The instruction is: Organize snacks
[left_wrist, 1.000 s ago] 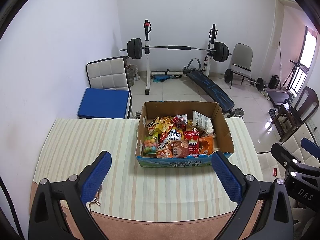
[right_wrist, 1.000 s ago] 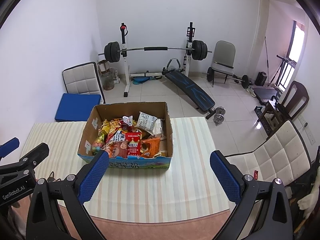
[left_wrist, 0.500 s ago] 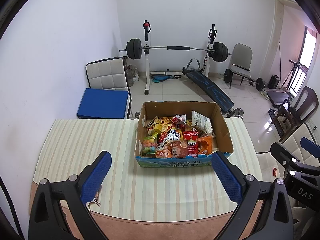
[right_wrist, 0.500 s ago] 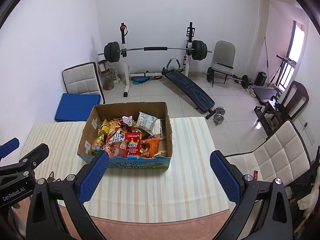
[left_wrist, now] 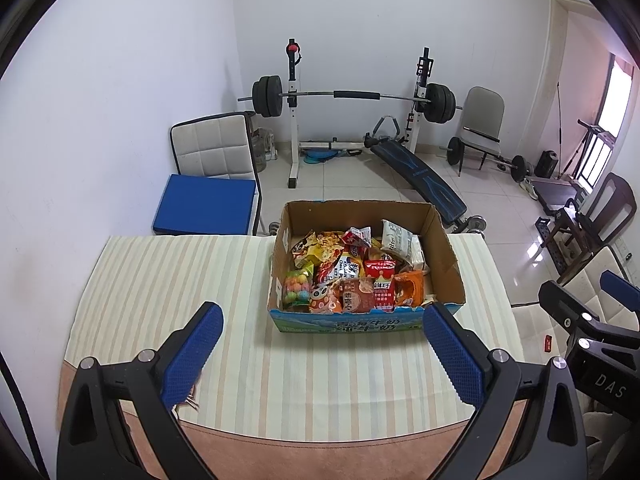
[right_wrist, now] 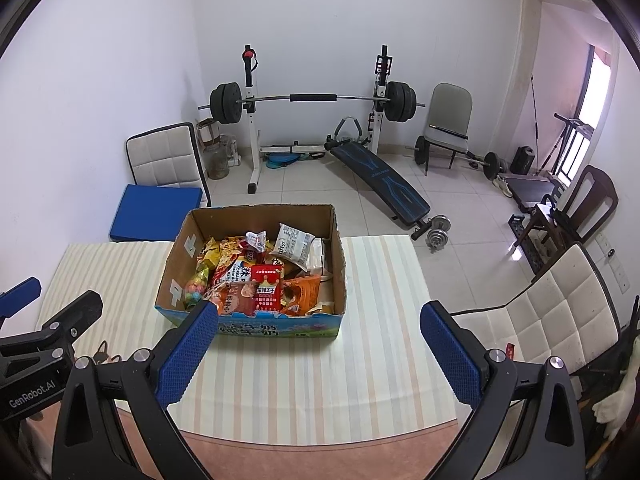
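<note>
A cardboard box (left_wrist: 448, 256) (right_wrist: 176, 264) stands on the striped tablecloth, heaped with several snack packets (left_wrist: 352, 276) (right_wrist: 260, 276): red, orange and yellow bags, a white pouch, a bag of coloured candies. My left gripper (left_wrist: 322, 350) hangs open above the cloth in front of the box, with nothing between its blue pads. My right gripper (right_wrist: 318, 344) is open too, in front of the box and a bit to its right. Each gripper shows at the edge of the other's view.
The table's cloth (left_wrist: 168, 280) runs bare to the left of the box, and its front edge (left_wrist: 320, 436) lies close below me. A white chair (right_wrist: 552, 316) stands at the table's right. Behind are a blue-cushioned chair (left_wrist: 208, 200) and a barbell rack (left_wrist: 356, 96).
The box has shifted very slightly lower and closer in both views. Both grippers stay open.
</note>
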Motion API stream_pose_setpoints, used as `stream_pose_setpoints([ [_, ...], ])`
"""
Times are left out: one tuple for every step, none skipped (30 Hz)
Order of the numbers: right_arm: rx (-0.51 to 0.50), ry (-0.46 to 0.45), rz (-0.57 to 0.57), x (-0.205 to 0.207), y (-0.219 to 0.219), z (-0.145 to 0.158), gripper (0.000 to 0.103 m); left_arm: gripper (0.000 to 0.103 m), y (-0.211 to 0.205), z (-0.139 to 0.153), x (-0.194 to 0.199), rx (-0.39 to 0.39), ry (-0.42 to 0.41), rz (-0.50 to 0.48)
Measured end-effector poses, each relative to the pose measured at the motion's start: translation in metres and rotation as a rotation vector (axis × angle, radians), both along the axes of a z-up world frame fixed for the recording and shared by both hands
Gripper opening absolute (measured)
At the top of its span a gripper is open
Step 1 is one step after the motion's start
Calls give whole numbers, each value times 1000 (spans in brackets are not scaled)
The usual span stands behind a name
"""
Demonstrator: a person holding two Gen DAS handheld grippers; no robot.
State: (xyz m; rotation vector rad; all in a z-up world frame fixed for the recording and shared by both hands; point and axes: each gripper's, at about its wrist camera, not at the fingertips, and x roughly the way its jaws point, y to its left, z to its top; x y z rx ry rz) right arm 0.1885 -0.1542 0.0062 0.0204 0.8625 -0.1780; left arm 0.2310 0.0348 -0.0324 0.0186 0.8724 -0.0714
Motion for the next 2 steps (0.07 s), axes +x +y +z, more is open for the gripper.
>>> stream_pose_setpoints([
  [2,1,-1,0,0,0,103,103,0,0,0,0,-1,1],
  [2,1,-1,0,0,0,103,103,0,0,0,-2,-2,1],
])
